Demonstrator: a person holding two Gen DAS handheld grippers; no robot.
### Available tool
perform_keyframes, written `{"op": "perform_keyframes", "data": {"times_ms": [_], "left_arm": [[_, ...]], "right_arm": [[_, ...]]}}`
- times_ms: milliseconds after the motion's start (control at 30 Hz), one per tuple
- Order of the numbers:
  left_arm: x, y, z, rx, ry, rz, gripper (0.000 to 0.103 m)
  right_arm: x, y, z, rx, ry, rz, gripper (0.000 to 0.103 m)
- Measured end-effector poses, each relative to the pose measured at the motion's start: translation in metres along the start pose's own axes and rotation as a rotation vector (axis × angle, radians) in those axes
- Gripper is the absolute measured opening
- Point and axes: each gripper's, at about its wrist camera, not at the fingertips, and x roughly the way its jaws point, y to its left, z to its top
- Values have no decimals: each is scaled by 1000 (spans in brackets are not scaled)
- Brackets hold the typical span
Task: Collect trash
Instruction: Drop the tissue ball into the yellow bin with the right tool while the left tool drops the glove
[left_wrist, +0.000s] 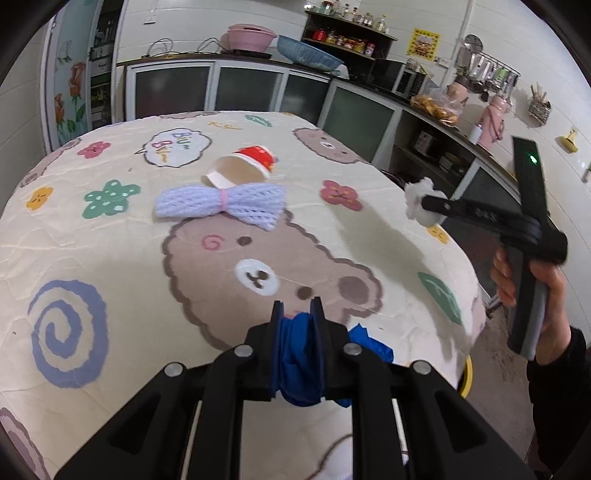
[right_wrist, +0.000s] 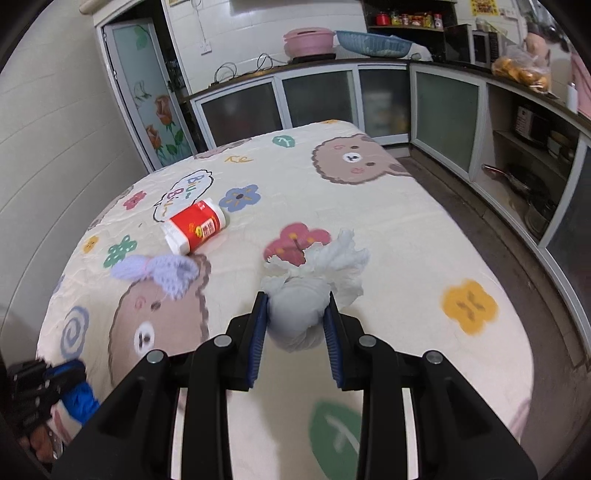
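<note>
Right wrist view: right tongs (right_wrist: 295, 325) clamped on tissue wad (right_wrist: 314, 280), loose end forward; left tongs (left_wrist: 297, 314) clamped on blue wrapper (left_wrist: 295, 354).

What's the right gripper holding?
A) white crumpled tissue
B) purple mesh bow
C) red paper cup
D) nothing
A: in the right wrist view the right gripper is clamped on the white crumpled tissue, while the red paper cup and purple mesh bow lie on the table.
</note>
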Motion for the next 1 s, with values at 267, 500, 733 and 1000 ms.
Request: {"op": "perform_keyframes", "data": {"times_ms": [267,500,733,1000], "left_arm": [[9,-61,3,97,15,-78,14],[35,-144,12,205,48,-203,14],[67,-245,0,382,84,-326,14],[120,-329,-16,480,166,-380,14]], "right_arm": [[-78,-55,-61,61,-40,-71,28],[-147,-125,-128,183,-64,-212,28],[-177,-190,-198,319,-18,-361,28],[-175,-244,-250,449,40,-426,28]]}}
